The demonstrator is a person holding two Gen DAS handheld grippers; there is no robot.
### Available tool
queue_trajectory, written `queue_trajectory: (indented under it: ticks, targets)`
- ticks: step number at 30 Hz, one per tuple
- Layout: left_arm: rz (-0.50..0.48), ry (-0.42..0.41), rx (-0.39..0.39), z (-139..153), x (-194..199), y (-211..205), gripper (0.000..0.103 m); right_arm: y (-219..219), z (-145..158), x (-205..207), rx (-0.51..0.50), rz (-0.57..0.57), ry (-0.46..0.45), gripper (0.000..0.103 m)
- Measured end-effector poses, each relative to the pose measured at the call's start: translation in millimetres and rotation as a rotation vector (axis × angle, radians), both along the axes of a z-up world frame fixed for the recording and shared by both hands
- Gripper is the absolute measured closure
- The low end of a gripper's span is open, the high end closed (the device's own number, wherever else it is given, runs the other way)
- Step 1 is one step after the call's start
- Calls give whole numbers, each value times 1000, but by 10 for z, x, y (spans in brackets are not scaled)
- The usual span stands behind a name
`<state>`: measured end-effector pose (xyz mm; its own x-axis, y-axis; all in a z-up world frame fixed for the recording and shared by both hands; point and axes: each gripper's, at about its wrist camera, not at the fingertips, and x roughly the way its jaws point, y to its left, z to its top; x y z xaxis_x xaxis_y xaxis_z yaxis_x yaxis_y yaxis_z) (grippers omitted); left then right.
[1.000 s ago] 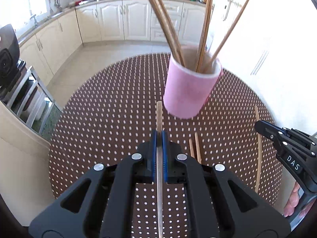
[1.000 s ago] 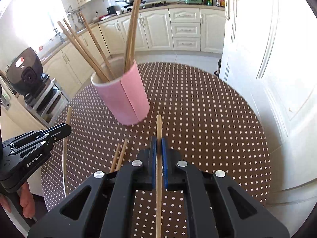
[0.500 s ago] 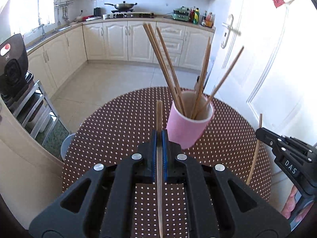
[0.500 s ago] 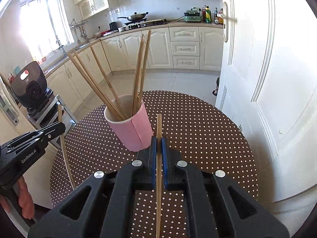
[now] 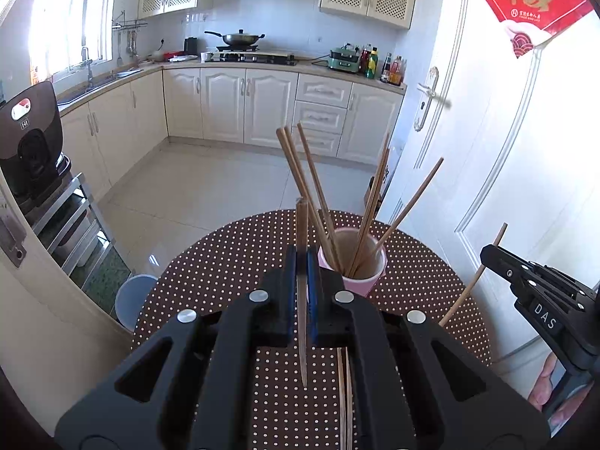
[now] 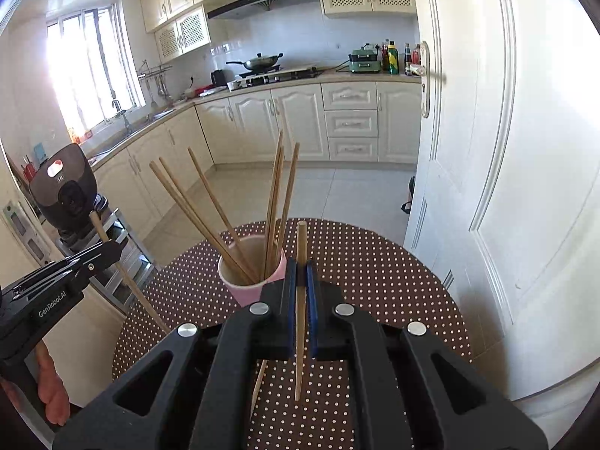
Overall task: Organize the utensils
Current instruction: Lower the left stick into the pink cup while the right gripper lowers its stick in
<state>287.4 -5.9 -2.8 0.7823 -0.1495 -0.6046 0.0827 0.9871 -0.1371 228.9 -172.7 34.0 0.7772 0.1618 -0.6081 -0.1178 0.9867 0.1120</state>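
Note:
A pink cup stands on the round dotted table and holds several wooden chopsticks. My left gripper is shut on a chopstick, raised above the table just left of the cup. My right gripper is shut on a chopstick, raised just right of the cup. Each gripper shows in the other view, the right one and the left one. Two loose chopsticks lie on the table under the left gripper.
A white door stands close to the table's right side. A metal rack with a dark appliance stands to the left. A pale stool sits by the table's left edge. Kitchen cabinets line the far wall.
Both grippers have lifted up and back from the table with their chopsticks, so the cup now sits lower and smaller in both views.

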Motion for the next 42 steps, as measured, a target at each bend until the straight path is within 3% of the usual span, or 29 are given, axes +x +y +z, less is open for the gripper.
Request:
queue_trajectory:
  ticks: [26, 30, 42]
  targets:
    - [7, -188, -6, 966, -49, -149, 97, 13, 923, 110, 65, -23, -208, 99]
    - [19, -191, -22, 1007, 38, -133, 97, 51, 963, 151, 42, -44, -243, 99]
    - [39, -171, -40, 955, 396, -168, 97, 139, 831, 509, 78, -10, -206, 99]
